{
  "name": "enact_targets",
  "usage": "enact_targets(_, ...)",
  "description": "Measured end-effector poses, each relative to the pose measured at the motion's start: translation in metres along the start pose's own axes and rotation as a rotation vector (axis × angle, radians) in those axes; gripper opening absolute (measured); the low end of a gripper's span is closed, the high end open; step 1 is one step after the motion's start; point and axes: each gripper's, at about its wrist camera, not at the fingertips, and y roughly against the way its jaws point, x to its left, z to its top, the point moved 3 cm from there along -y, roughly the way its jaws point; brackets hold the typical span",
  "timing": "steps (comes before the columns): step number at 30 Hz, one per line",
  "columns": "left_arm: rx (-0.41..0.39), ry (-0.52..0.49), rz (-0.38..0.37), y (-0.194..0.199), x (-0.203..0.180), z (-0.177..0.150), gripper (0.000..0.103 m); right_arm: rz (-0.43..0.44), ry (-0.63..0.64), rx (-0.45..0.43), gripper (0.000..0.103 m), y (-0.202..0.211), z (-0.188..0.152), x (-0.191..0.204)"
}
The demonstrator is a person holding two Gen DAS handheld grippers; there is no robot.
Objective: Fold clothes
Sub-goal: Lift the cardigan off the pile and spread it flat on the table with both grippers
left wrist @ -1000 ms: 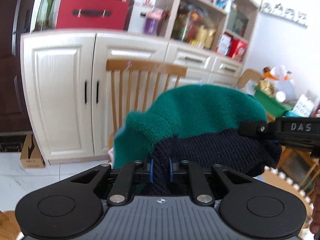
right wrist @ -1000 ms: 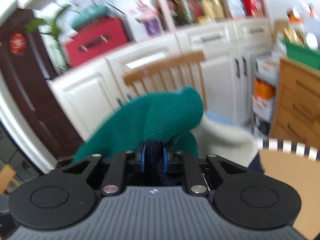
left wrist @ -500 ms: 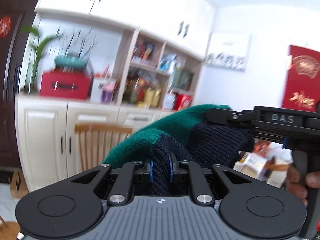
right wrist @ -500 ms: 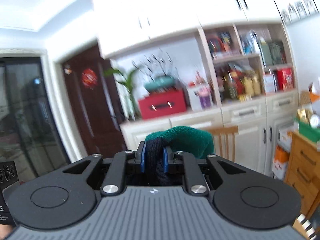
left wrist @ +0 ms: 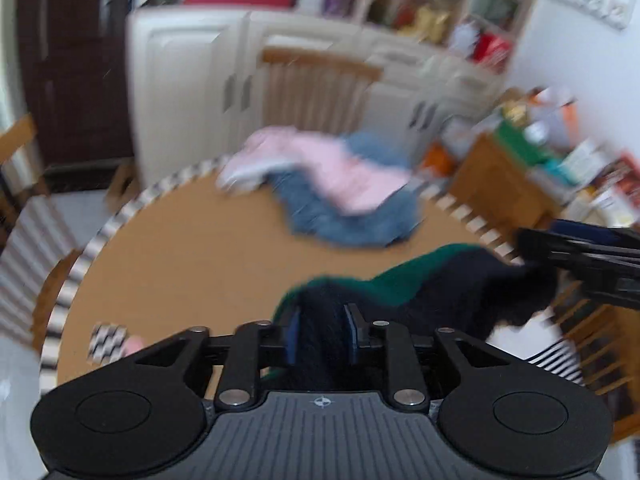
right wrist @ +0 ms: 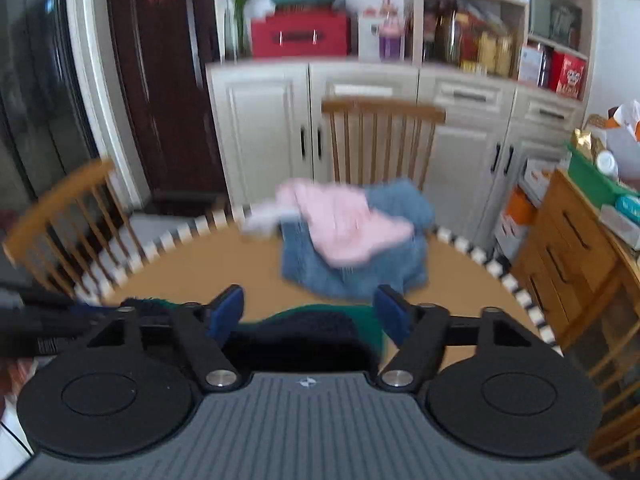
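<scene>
A green and navy knit sweater (left wrist: 420, 284) hangs low over the near edge of the round brown table (left wrist: 192, 248). My left gripper (left wrist: 320, 330) is shut on its navy part. In the left wrist view the right gripper (left wrist: 532, 248) comes in from the right beside the sweater's far end. In the right wrist view my right gripper (right wrist: 308, 312) stands open, its blue pads (right wrist: 226, 310) wide apart, with the sweater (right wrist: 316, 326) lying just below and between them, not clamped.
A heap of blue clothing (right wrist: 360, 264) with a pink garment (right wrist: 340, 220) on top lies at the table's far side. Wooden chairs (right wrist: 380, 136) stand behind and to the left (right wrist: 60, 220). White cabinets, shelves and a wooden dresser (right wrist: 568, 248) lie beyond.
Both grippers swung down from high in the air to the table's near edge. The right gripper has opened and let go of the sweater; the left still clamps it.
</scene>
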Motion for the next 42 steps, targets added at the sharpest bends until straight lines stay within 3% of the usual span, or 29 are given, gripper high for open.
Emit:
enact_targets(2,-0.038,-0.054,0.038,-0.008,0.018,-0.024,0.035,0.024,-0.024,-0.003,0.071,0.004,-0.040,-0.009)
enact_targets(3,-0.061,-0.091,0.045,-0.007,0.025,-0.035,0.045,0.049,-0.043,-0.001,0.072,0.010,-0.062,-0.013)
enact_targets(8,-0.051,-0.271,-0.187,0.011,0.017,-0.115,0.056,0.107,-0.083,0.113,0.074,0.029,-0.173,-0.011)
enact_targets(9,-0.052,-0.325,-0.219,0.017,0.008,-0.134,0.066,0.104,-0.091,0.127,0.074,0.037,-0.193,-0.008)
enact_targets(10,-0.059,-0.381,-0.197,0.011,-0.001,-0.146,0.077,0.099,-0.097,0.141,0.075,0.041,-0.212,-0.005)
enact_targets(12,-0.074,-0.494,-0.153,-0.001,-0.017,-0.170,0.084,0.085,-0.097,0.182,0.079,0.041,-0.241,0.000)
enact_targets(17,-0.110,-0.775,-0.040,-0.031,-0.058,-0.231,0.082,0.058,-0.055,0.242,0.078,0.027,-0.277,0.014)
enact_targets(18,-0.115,-0.825,-0.021,-0.037,-0.065,-0.242,0.070,0.054,-0.068,0.251,0.073,0.023,-0.280,0.015)
enact_targets(19,-0.081,-0.778,-0.082,-0.051,-0.063,-0.239,0.046,0.050,-0.085,0.259,0.046,0.019,-0.284,0.016)
enact_targets(20,-0.029,-0.703,-0.146,-0.058,-0.061,-0.235,0.033,0.064,-0.145,0.272,0.021,0.015,-0.285,0.012)
enact_targets(21,0.011,-0.625,-0.178,-0.065,-0.054,-0.222,0.019,0.077,-0.204,0.284,0.020,0.012,-0.286,0.009)
enact_targets(22,0.023,-0.580,-0.189,-0.066,-0.051,-0.217,0.012,0.089,-0.262,0.295,0.013,0.009,-0.287,0.006)
enact_targets(26,0.019,-0.345,-0.296,-0.040,-0.026,-0.190,0.009,0.136,-0.361,0.216,0.009,0.033,-0.265,-0.005)
enact_targets(29,-0.058,-0.192,-0.378,0.015,0.001,-0.161,0.008,0.183,-0.341,0.122,0.009,0.069,-0.223,-0.013)
enact_targets(33,-0.279,-0.046,-0.452,0.102,0.038,-0.091,0.008,0.175,-0.307,0.006,0.010,0.096,-0.147,-0.041)
enact_targets(35,-0.338,-0.007,-0.412,0.113,0.056,-0.049,0.009,0.139,-0.287,-0.031,0.009,0.090,-0.105,-0.057)
enact_targets(37,-0.363,0.036,-0.320,0.108,0.075,-0.008,0.009,0.103,-0.266,-0.068,0.009,0.084,-0.062,-0.074)
enact_targets(40,-0.292,0.144,-0.130,0.050,0.117,0.042,0.010,-0.015,-0.265,-0.058,0.010,0.035,-0.018,-0.109)
enact_targets(42,-0.209,0.139,-0.002,-0.007,0.145,0.063,0.017,-0.124,-0.295,-0.015,0.020,-0.015,-0.006,-0.126)
